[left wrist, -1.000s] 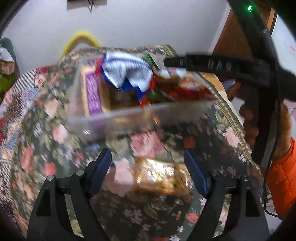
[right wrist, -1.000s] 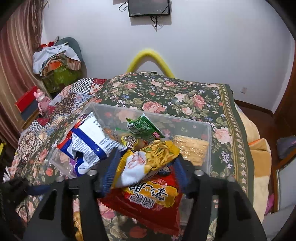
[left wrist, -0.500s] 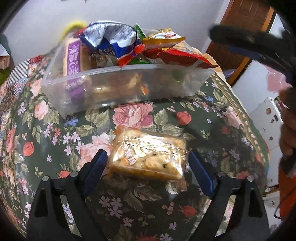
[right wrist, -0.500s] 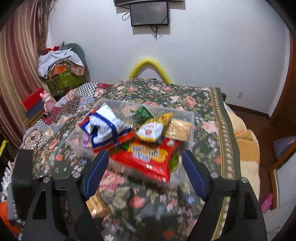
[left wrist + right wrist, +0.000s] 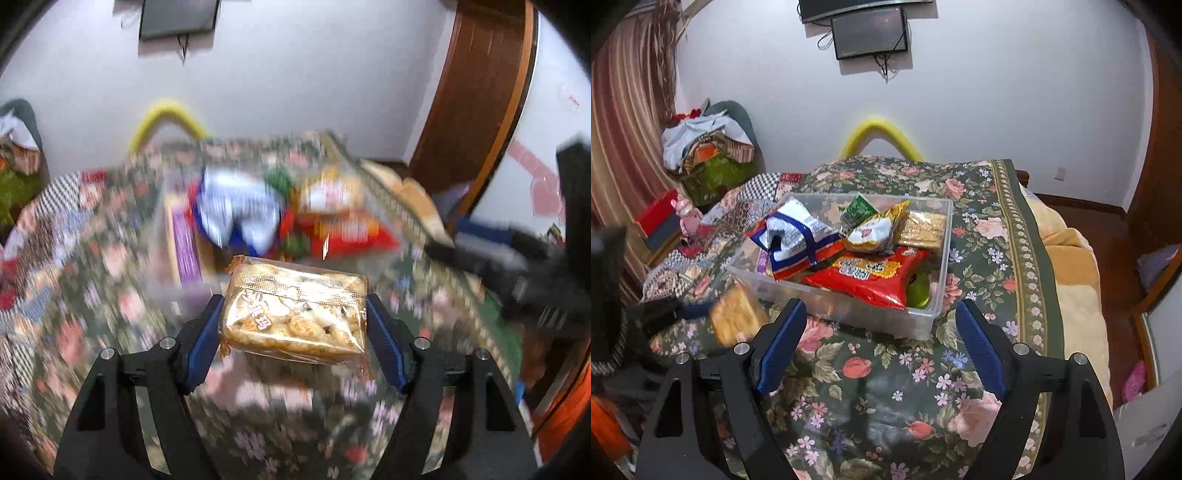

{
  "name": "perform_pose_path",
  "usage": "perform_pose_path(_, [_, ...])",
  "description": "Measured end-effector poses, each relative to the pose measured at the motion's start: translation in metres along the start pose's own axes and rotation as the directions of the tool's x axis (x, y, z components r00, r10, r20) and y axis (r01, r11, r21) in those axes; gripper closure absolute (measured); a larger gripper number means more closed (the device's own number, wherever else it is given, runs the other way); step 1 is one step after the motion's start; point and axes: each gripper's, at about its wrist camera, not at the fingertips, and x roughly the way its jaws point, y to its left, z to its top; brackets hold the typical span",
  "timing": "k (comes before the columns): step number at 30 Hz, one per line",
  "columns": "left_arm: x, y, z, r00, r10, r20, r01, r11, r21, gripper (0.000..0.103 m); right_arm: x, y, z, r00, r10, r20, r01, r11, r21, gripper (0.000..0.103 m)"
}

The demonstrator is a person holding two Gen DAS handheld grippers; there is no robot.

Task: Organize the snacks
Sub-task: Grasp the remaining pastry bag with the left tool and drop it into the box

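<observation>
A clear packet of biscuits is clamped between the just-closed jaws of the left gripper and held above the floral cloth. The right gripper is spread wide, empty. The packet should be kept level, carried over the plastic box and released low.

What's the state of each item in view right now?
Left tool: closed on the cracker pack.
Cracker pack: sealed, lifted off the bedspread, outside the bin.
Right tool: open, nothing between its pads.
Bin: lidless, piled with snacks.
Red bag: sealed, lying in the bin on top.
White-blue bag: crumpled, in the bin.
</observation>
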Motion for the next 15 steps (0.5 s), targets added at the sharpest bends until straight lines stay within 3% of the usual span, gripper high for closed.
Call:
perform_pose_path(3, [-0.003, -0.002, 0.03, 0.999, 0.011, 0.046, -0.012, 1.0, 0.01, 0.029, -0.002, -0.001, 0.003, 1.0, -0.008, 0.021, 0.008, 1.0, -0.002, 0.022])
perform_pose_path(8, [0.02, -0.001, 0.071, 0.998, 0.031, 0.055, -0.031, 1.0, -0.001, 0.029, -0.003, -0.008, 0.011, 0.999, -0.006, 0.054, 0.005, 1.0, 0.017, 0.022])
perform_pose_path(15, [0.067, -0.003, 0.1, 0.999, 0.033, 0.011, -0.034, 0.999, 0.015, 0.029, -0.002, -0.017, 0.022, 0.996, -0.021, 0.089, 0.02, 1.0, 0.018, 0.022])
